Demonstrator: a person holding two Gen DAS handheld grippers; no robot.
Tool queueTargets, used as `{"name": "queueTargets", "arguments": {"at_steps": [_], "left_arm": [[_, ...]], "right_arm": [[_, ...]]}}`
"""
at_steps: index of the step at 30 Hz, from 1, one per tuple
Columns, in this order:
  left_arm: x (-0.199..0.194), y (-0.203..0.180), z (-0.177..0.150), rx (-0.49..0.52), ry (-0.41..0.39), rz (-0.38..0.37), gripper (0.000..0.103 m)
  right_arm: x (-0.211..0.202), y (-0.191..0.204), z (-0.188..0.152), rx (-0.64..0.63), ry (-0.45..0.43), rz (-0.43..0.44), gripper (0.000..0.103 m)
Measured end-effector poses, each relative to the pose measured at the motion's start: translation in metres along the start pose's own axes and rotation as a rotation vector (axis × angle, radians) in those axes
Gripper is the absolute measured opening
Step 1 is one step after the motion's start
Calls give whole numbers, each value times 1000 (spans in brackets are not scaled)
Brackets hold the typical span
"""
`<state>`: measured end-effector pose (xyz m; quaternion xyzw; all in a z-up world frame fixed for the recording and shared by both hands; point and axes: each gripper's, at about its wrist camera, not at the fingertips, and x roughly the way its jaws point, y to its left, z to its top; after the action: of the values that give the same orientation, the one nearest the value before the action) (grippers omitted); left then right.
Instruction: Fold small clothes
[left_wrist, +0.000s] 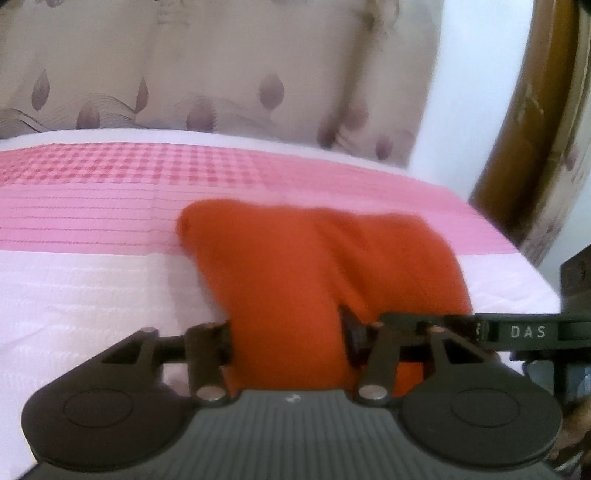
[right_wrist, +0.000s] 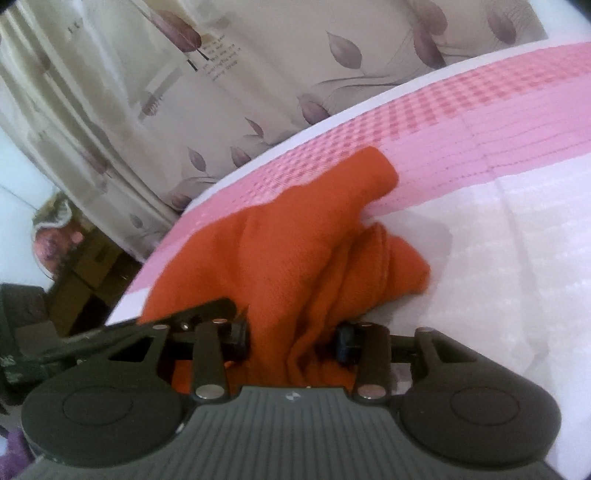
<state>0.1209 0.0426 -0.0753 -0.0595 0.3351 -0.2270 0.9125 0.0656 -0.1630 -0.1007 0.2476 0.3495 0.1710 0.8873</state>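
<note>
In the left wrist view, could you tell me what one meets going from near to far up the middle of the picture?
Left gripper → orange garment between its fingers → pink and white bedspread → leaf-patterned curtain.

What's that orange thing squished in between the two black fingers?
In both wrist views, the orange garment lies between the fingers of the left gripper and the right gripper, resting on the pink-and-white bedspread.

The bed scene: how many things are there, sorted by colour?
Orange: 1, the orange garment
Pink and white: 1, the bedspread
Black: 2, the left gripper and the right gripper
Beige: 1, the leaf-print curtain
Total: 5
</note>
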Motion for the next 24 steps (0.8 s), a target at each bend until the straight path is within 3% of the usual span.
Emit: {"name": "queueTargets", "arguments": {"at_steps": [7, 11, 14, 17, 20, 22, 24], "left_arm": [[1, -1, -7, 26, -37, 84, 83], [-2, -3, -9, 35, -55, 108, 85], [-9, -9, -11, 69, -98, 165, 90], [-22, -20, -11, 119, -147, 270, 93], [-38, -30, -11, 157, -207, 343, 93], [-53, -35, -9, 155, -261, 355, 95], [-67, -41, -7, 155, -317, 358, 103]], "right_arm": [[-2, 3, -5, -66, -24, -33, 52], [-4, 6, -6, -95, -33, -52, 58], [-11, 11, -9, -113, -51, -86, 71], [-31, 18, -14, -128, -129, -118, 83], [-57, 32, -22, -184, -239, -190, 102], [-74, 42, -28, -230, -310, -226, 103], [-88, 49, -31, -264, -360, -265, 103]]}}
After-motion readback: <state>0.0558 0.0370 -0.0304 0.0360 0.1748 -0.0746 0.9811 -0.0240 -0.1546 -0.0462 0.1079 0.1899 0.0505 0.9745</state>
